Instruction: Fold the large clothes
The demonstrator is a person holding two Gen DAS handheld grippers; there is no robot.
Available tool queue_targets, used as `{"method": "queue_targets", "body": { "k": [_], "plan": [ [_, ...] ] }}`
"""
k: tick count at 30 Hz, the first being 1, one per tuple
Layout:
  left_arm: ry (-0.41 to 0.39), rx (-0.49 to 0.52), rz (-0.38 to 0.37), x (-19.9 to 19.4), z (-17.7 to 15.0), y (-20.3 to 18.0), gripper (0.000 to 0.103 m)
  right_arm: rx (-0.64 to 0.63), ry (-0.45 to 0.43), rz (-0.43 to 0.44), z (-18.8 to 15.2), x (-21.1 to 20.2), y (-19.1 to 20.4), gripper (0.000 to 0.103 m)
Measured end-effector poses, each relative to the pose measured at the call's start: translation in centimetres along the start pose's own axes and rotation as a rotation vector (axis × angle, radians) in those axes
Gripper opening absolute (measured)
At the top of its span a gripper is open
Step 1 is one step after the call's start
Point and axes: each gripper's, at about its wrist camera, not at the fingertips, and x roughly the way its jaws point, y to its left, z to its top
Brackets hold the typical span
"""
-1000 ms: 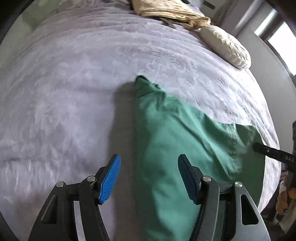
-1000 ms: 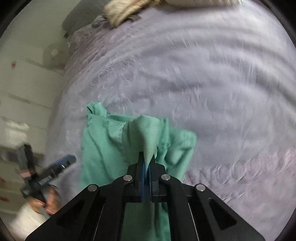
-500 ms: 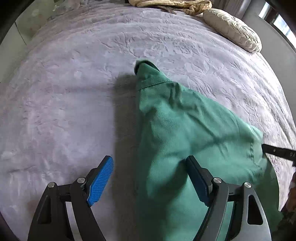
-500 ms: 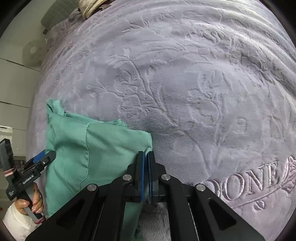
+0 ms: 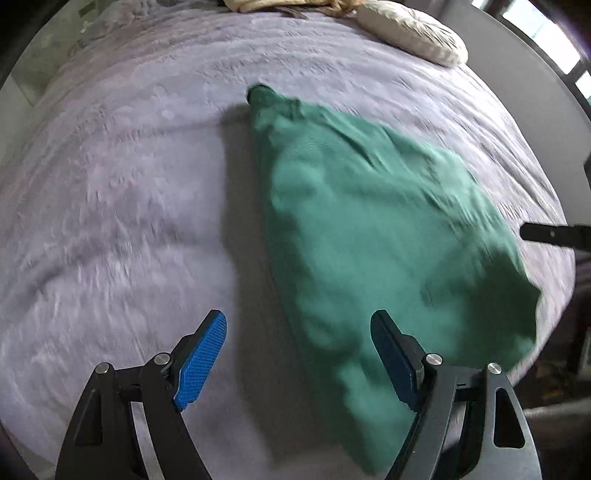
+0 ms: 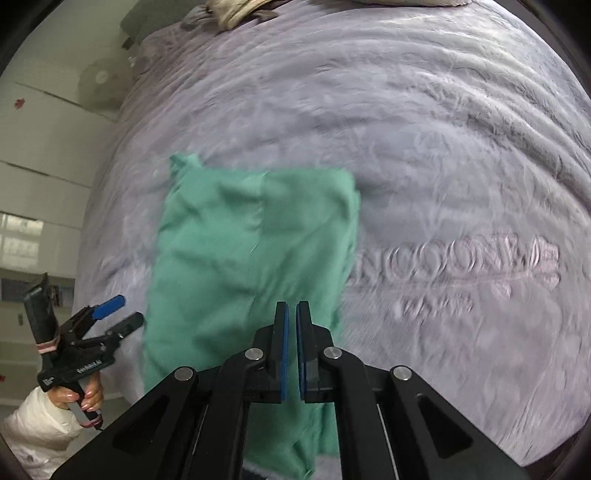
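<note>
Half a second ago the right gripper pinched a fold of the green garment; now its jaws are nearly together with nothing between them. The left gripper stays spread wide, empty above the cloth's edge. The garment lies on the grey bedspread, its long axis running away from both grippers towards the pillow.

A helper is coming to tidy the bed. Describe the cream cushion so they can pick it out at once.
Start from the big bed under its grey-lilac embossed blanket. Look to the far end, away from the green garment lying in the middle. The cream cushion sits near the far right corner: a plump oval with pleated ribs, unlike the loose, crumpled beige cloth beside it.
</note>
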Motion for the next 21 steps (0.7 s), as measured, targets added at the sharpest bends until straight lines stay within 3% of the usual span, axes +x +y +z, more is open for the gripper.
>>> {"method": "queue_targets", "body": {
  "k": [3, 5, 7, 8, 9, 11, 12, 13, 16, 21],
  "plan": [
    [0.017, 0.023, -0.002, -0.5, -1.7, -0.2, 0.082, -0.042, 0.047, -0.01, -1.9, -0.2, 1.8, 0.005],
    [0.023, 0.015, -0.004, -0.8, -2.6, 0.0, 0.082, -0.057, 0.074, -0.024, -3.1, -0.4, 2.5, 0.015],
    [0.026, -0.017, -0.016, -1.0, -3.2, 0.6, 0.082, -0.048, 0.079, -0.046, -4.6, -1.1, 2.7, 0.066],
    [0.024, -0.024, -0.016, -1.0, -3.2, 0.8, 0.082, -0.043, 0.069, -0.038, -5.3, -1.3, 2.7, 0.07],
    [0.021, -0.034, -0.014, -1.0, -3.2, 1.0, 0.082, -0.034, 0.074, -0.025, -5.9, -1.3, 2.5, 0.07],
    [0.017, -0.048, -0.022, -0.8, -3.2, 1.2, 0.082, -0.007, 0.103, -0.013, -6.6, -0.6, 2.0, 0.055],
    [0.02, -0.047, -0.029, -0.6, -3.2, 1.1, 0.082, 0.016, 0.129, -0.006, -7.0, 0.2, 1.6, 0.026],
    [0.022, -0.042, -0.028, -0.4, -3.2, 1.0, 0.082, 0.027, 0.144, -0.02, -7.2, 0.8, 1.3, 0.011],
    [0.035, 0.002, -0.015, 0.5, -4.0, 0.1, 0.082, 0.013, 0.143, -0.115, -7.9, 1.9, 0.1, 0.01],
    [0.028, 0.052, 0.01, 1.8, -6.3, -0.8, 0.082, 0.081, 0.172, -0.112, -8.9, 4.0, -2.1, 0.009]
  ]
}}
